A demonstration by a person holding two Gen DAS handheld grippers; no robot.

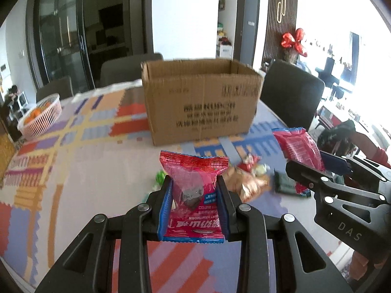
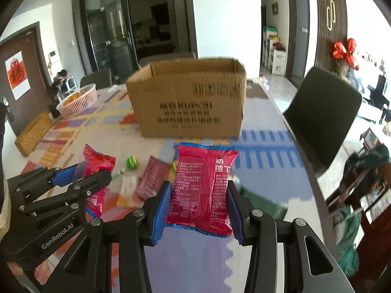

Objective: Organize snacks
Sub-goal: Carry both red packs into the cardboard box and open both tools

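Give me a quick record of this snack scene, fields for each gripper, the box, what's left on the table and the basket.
left gripper: shut on a red snack packet
right gripper: shut on a second red packet
cardboard box: open-topped, upright, beyond both grippers
loose snacks: scattered on the table between grippers and box
table: patterned cloth
basket: far left, holds orange items

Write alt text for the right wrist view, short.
The right gripper clamps a red snack packet above a patterned table, facing an open cardboard box. At left, the left gripper holds another red packet; loose snacks lie between.
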